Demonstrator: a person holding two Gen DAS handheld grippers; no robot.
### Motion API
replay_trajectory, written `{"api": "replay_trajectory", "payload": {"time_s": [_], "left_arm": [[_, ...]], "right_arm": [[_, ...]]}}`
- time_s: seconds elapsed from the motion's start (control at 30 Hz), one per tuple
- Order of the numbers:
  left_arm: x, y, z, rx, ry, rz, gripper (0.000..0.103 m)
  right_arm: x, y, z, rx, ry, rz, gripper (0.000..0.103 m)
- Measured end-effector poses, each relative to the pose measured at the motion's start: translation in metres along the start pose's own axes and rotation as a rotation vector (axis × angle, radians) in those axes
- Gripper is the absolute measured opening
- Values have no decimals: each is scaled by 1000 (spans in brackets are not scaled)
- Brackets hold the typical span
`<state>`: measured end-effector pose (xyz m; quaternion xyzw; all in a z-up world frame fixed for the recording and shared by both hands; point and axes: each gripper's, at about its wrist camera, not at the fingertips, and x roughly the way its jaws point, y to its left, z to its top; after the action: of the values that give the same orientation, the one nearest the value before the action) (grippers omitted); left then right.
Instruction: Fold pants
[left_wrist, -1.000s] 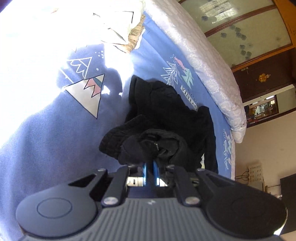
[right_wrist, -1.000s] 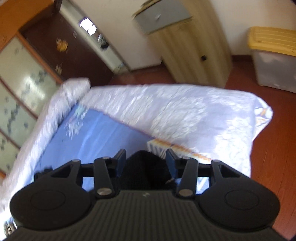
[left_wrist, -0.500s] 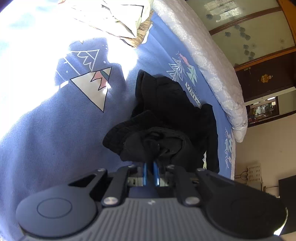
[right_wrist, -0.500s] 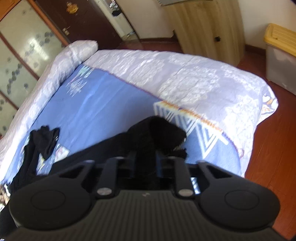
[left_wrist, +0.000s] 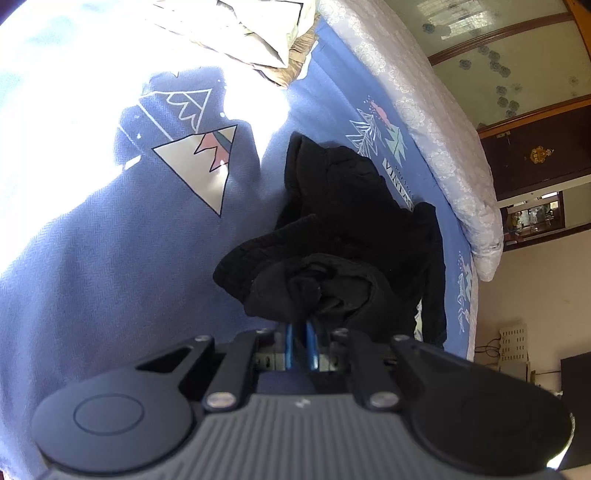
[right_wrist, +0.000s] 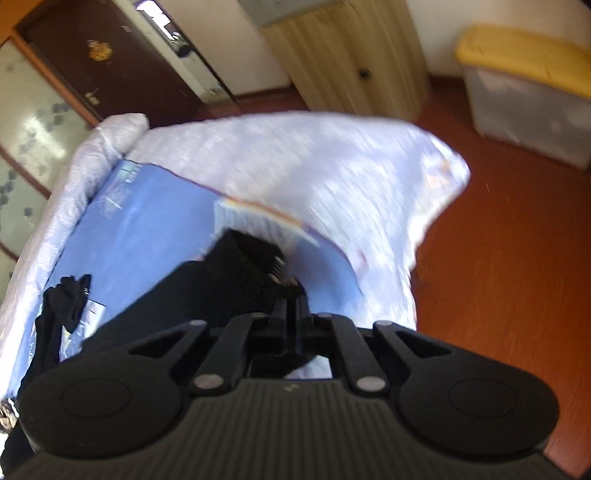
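Pants (left_wrist: 351, 236) lie crumpled on the blue blanket (left_wrist: 110, 277), pinched by the closed left gripper (left_wrist: 301, 332) and closed right gripper (right_wrist: 293, 310).

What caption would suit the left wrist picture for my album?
Left claw shut on bunched black pants lying on a blue bedspread.

Printed capitals on the blue mountain-patterned bed sheet (left_wrist: 110, 258) read roughly "VINTAG", partly covered; the smaller lettering beside them is illegible.
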<state>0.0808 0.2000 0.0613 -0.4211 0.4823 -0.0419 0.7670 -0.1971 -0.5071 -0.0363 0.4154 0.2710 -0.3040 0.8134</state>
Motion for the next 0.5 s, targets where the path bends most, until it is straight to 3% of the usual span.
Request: {"api": "replay_trajectory", "payload": {"time_s": [0.07, 0.13, 0.23, 0.4, 0.43, 0.5], "left_arm": [[1, 2, 0, -2, 2, 2, 8], [2, 3, 0, -6, 1, 0, 8], [4, 2, 1, -3, 3, 4, 8], [8, 1, 1, 3, 9, 15, 8], [8, 1, 1, 5, 8, 17, 8], [8, 0, 0, 9, 3, 17, 8]], "right_arm": [[-3, -10, -6, 71, -26, -6, 45], [-7, -22, -11, 161, -43, 56, 63], [-9, -40, -26, 316, -23, 174, 77], [6, -41, -44, 397, 23, 225, 76], [8, -38, -44, 396, 21, 235, 71], [13, -25, -39, 349, 44, 245, 46]]}}
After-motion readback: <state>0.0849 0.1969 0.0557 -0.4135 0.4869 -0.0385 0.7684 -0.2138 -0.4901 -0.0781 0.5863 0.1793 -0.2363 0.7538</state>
